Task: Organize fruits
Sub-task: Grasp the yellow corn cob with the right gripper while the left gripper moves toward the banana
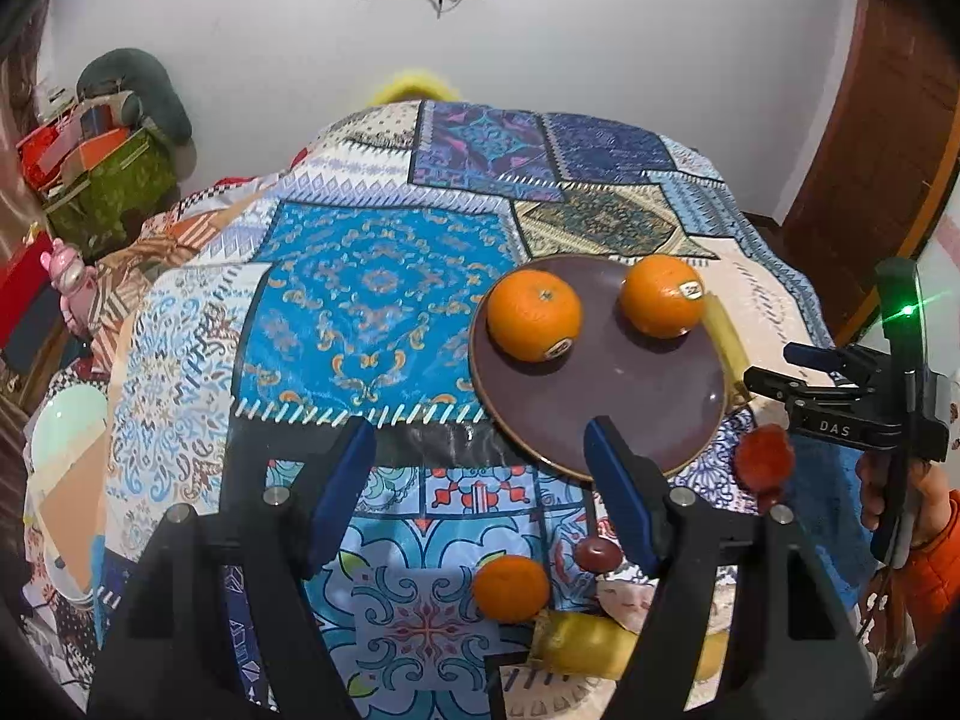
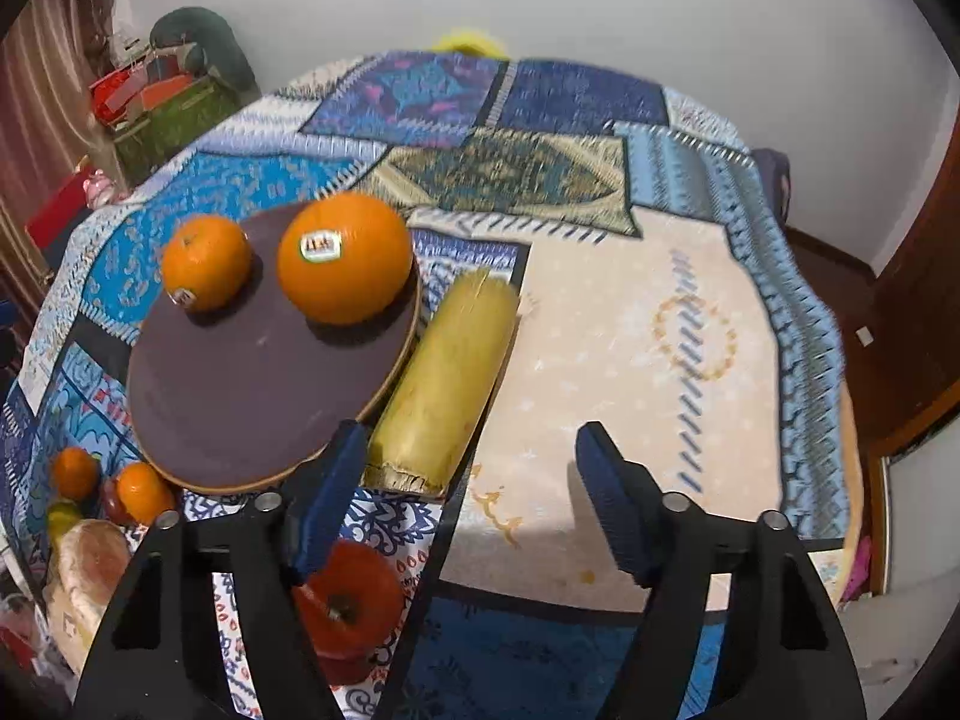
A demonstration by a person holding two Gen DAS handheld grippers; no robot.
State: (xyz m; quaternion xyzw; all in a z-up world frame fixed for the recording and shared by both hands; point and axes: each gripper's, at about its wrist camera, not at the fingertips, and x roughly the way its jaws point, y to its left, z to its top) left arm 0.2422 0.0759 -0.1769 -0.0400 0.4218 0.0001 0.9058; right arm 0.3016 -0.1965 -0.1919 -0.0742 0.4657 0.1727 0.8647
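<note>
A dark round plate (image 1: 630, 414) (image 2: 240, 396) carries two stickered oranges (image 1: 534, 315) (image 1: 660, 295) (image 2: 207, 261) (image 2: 345, 258). Against its right rim lies a pale yellow cylinder-shaped piece (image 1: 723, 336) (image 2: 444, 384). My left gripper (image 1: 480, 480) is open over the cloth, its right finger above the plate's near rim. Below it lie a mandarin (image 1: 511, 588), a yellow fruit (image 1: 582, 642) and a small dark red fruit (image 1: 597, 555). My right gripper (image 2: 471, 492) (image 1: 774, 369) is open over bare cloth by the cylinder's near end. A red fruit (image 2: 348, 606) (image 1: 765, 459) sits under its left finger.
A patchwork cloth (image 1: 372, 294) covers the round table, whose edge drops off on the right (image 2: 840, 360). Two more mandarins (image 2: 75, 471) (image 2: 144, 492) lie left of the plate's near rim. Boxes (image 1: 96, 174) stand at the far left, a wooden door (image 1: 888, 138) at the right.
</note>
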